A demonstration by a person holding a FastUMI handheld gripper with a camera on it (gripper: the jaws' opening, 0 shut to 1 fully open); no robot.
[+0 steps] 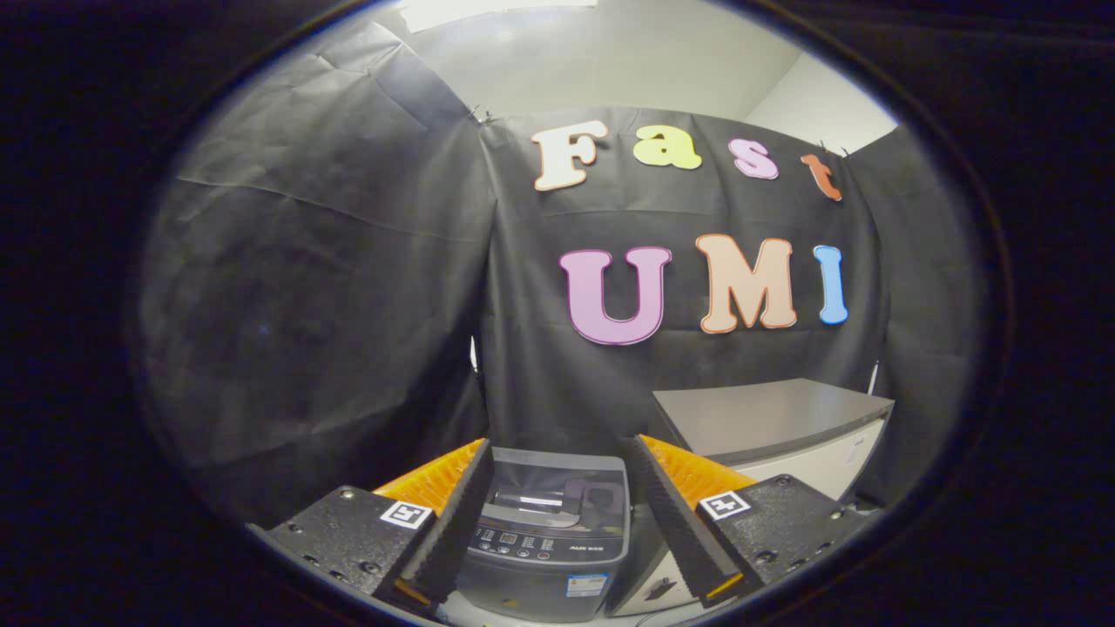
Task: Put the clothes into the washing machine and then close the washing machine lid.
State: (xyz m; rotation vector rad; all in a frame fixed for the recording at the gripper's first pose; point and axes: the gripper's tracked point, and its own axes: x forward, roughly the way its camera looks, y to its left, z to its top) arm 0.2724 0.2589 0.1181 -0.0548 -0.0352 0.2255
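Note:
A small grey top-loading washing machine (549,531) stands below and ahead of me, seen in the gap between my two fingers. Its tinted lid (557,492) lies flat and shut, with a control panel along the near edge. My gripper (557,457) is open and holds nothing; it hovers well above the machine. No clothes are in sight.
A white cabinet with a grey flat top (775,418) stands just to the right of the washing machine, beyond my right finger. Black cloth walls close the booth behind and to the left.

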